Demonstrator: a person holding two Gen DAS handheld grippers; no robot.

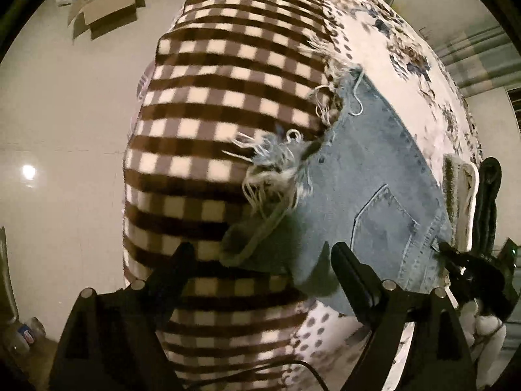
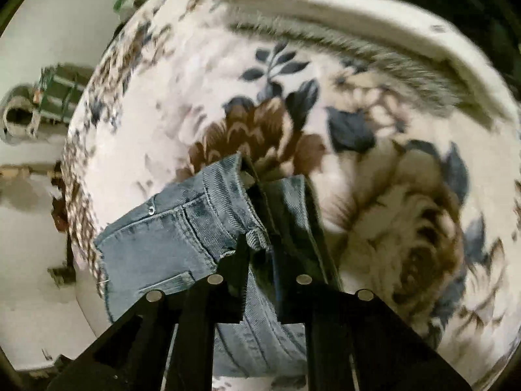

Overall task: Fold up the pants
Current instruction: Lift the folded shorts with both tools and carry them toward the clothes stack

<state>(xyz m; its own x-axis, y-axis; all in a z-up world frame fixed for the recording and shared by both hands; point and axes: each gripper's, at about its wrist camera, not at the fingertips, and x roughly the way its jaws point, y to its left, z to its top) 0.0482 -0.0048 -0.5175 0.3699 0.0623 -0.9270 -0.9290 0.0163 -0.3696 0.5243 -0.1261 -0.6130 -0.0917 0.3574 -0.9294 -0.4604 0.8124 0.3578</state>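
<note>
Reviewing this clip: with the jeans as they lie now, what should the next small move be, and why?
Probably bring the left gripper down onto the frayed hem. Its jaws stand open above the jeans, holding nothing, while the right gripper is shut on the waistband. The jeans lie across the checkered blanket and floral bedspread, so one end is unheld.

A home bedroom: floral bedspread (image 2: 182, 75), checked fleece blanket (image 1: 208, 104), cardboard boxes (image 1: 107, 3) on the floor.
</note>
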